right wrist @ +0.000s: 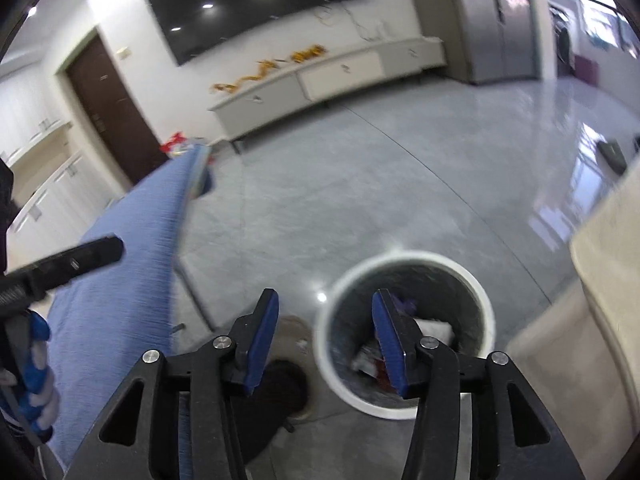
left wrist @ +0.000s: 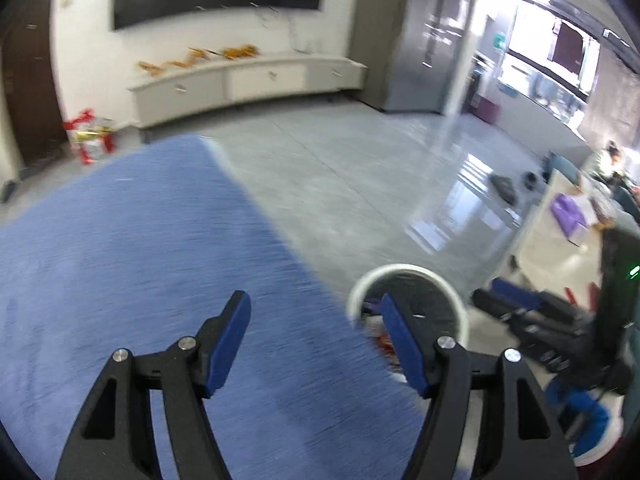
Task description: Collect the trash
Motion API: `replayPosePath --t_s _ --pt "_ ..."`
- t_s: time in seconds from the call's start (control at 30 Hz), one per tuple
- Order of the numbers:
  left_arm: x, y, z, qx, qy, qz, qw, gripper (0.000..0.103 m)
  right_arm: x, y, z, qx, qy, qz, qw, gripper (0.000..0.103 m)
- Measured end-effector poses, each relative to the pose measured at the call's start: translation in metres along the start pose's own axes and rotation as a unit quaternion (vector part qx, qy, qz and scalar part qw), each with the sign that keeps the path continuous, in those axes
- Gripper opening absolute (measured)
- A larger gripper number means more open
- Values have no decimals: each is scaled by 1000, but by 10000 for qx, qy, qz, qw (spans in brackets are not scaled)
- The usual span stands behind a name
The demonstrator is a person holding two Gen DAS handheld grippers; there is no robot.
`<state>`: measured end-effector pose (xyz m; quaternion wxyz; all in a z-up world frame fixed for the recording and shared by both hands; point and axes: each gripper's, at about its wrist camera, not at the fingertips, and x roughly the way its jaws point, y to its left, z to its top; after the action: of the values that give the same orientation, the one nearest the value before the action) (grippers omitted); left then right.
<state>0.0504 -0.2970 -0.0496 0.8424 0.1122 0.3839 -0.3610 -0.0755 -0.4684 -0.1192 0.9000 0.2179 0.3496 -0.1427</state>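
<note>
Both our grippers fill the bottom of their views, black arms with blue pads. Our left gripper (left wrist: pixel 316 344) has its jaws spread wide with nothing between them, up over a blue cloth-covered table (left wrist: pixel 140 248). Our right gripper (right wrist: pixel 324 340) sits about half spread, also holding nothing, above the floor just off the table's right edge.

Trash-wise, the white-rimmed bin (right wrist: pixel 406 410) stands on the floor beside that right edge, and we can see crumpled trash (right wrist: pixel 434 330) lying in the bottom of it, white and red bits mostly.

Room is pretty blurry but readable: glossy grey tile floor (right wrist: pixel 360 192), a big dark wall screen (right wrist: pixel 256 4), and a long low white cabinet (right wrist: pixel 332 76) under it with some yellow stuff on top. Brown door (right wrist: pixel 108 112) stands to the left of the screen. Red and gold packaging (left wrist: pixel 90 140) sits on the floor past the table's far corner.
</note>
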Motion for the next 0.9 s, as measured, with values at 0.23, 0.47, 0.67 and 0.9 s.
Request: replayPosePath --t_s 0.23,0.47,0.67,0.9 --pt "-77 79 -25 -552 -638 1128 9900 67 -8 98 18 -798 -185 645 9945 60" --pt "-131 138 -49 -1113 -1092 1969 9679 70 -7 177 25 -1378 -299 1090 9840 65" --pt "-168 171 -64 -1400 -1540 2652 9415 80 -7 221 31 -1520 -517 1068 9812 82" --pt "-192 196 -76 -1699 -1820 2967 9220 82 -12 253 21 -1840 -750 706 9775 98"
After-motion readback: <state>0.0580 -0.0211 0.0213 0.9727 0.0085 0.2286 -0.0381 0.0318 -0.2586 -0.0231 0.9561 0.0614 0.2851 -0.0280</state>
